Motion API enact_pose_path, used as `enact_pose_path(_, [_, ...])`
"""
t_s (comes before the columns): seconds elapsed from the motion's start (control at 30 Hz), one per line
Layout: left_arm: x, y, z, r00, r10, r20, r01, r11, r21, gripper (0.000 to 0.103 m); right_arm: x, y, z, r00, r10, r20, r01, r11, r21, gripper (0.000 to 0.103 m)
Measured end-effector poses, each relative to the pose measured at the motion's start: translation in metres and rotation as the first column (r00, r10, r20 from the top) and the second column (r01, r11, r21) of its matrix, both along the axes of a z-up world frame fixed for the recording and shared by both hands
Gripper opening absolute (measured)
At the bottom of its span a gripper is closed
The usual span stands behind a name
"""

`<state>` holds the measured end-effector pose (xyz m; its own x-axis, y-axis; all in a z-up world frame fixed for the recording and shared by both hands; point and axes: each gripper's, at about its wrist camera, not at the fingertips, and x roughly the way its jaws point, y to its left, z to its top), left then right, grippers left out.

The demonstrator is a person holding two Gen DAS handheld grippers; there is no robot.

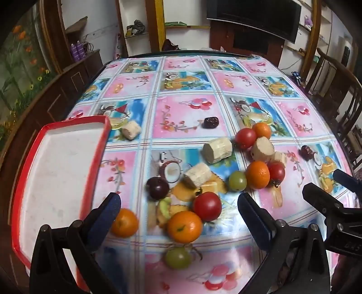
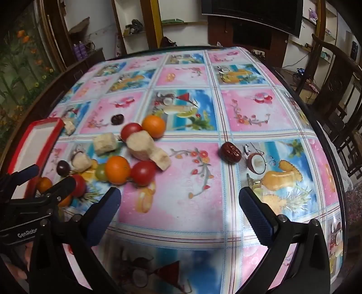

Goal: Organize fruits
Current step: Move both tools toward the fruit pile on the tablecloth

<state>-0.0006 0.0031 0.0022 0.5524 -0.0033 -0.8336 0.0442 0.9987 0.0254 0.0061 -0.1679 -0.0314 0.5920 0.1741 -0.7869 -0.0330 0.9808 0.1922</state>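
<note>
Fruits lie scattered on a patterned tablecloth: oranges, red tomatoes, green grapes, a dark plum, pale sugarcane pieces and red dates. A red-rimmed white tray sits at the left, empty; it also shows in the right wrist view. My left gripper is open over the near fruits, holding nothing. My right gripper is open and empty over bare cloth, right of the fruit pile. The right gripper also shows at the left wrist view's right edge.
The round table's edge curves close on the right, with wooden chairs beyond it. Shelves and a dark TV stand behind the table. A dark date lies alone mid-table.
</note>
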Motion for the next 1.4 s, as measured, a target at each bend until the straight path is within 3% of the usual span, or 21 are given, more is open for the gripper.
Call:
enact_pose_path(0.4, [-0.008,0.040,0.004,0.996,0.032,-0.085,-0.038,0.997,-0.073,0.102,-0.004,0.019,0.021,0.998,0.055,0.035,-0.056,0.998,0.030,0.103])
enact_pose_path(0.63, [-0.011,0.057,-0.001,0.991,0.050,-0.121,-0.066,0.989,-0.131,0.102,-0.003,0.030,0.021,0.995,0.095,0.009,-0.096,0.994,0.052,0.103])
enact_pose_path(0.8, [-0.012,0.057,0.000,0.990,0.043,-0.136,-0.058,0.993,-0.105,0.102,-0.004,0.038,0.021,0.992,0.124,0.010,-0.125,0.990,0.068,0.103])
enact_pose_path(1.07, [-0.012,0.060,-0.007,0.986,0.033,-0.164,-0.055,0.989,-0.135,0.101,-0.003,0.044,0.022,0.989,0.149,0.013,-0.150,0.988,0.047,0.103])
enact_pose_path(1.3, [-0.011,0.050,-0.010,0.985,-0.026,-0.172,0.000,0.989,-0.146,0.093,0.003,0.032,0.016,0.993,0.120,-0.012,-0.119,0.992,0.033,0.102])
enact_pose_path(1.4, [-0.010,0.041,-0.012,0.982,-0.069,-0.173,0.043,0.987,-0.152,0.083,0.005,0.028,0.012,0.992,0.123,-0.025,-0.122,0.992,0.036,0.097])
